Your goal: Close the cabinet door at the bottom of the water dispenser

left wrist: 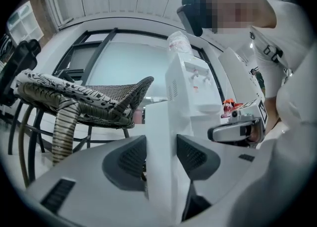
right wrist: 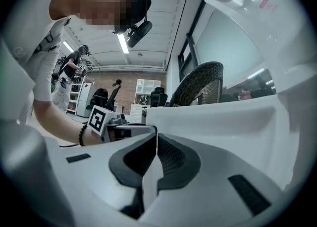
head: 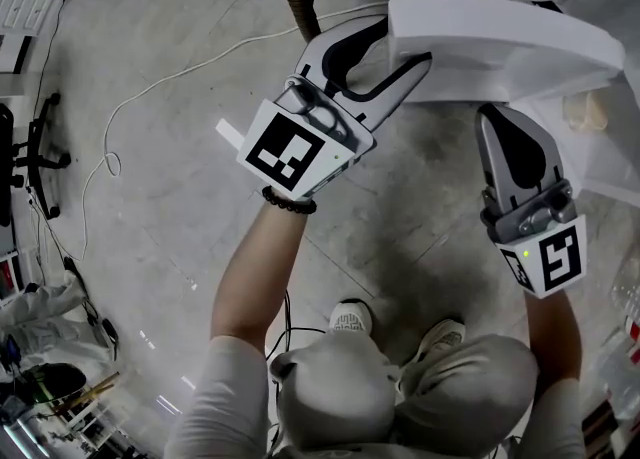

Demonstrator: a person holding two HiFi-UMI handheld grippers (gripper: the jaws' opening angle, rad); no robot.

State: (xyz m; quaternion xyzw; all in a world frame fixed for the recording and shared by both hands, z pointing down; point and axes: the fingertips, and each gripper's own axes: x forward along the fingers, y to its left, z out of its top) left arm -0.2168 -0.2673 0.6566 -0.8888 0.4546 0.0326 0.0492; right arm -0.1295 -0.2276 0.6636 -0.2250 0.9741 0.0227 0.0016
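Straddling the free edge of the open cabinet door (head: 500, 42) with my left gripper (head: 405, 44) spread wide, I should swing it steadily in toward the water dispenser (left wrist: 190, 87). My right gripper (head: 492, 115), shut and empty beside the door, must stay clear of the closing gap.
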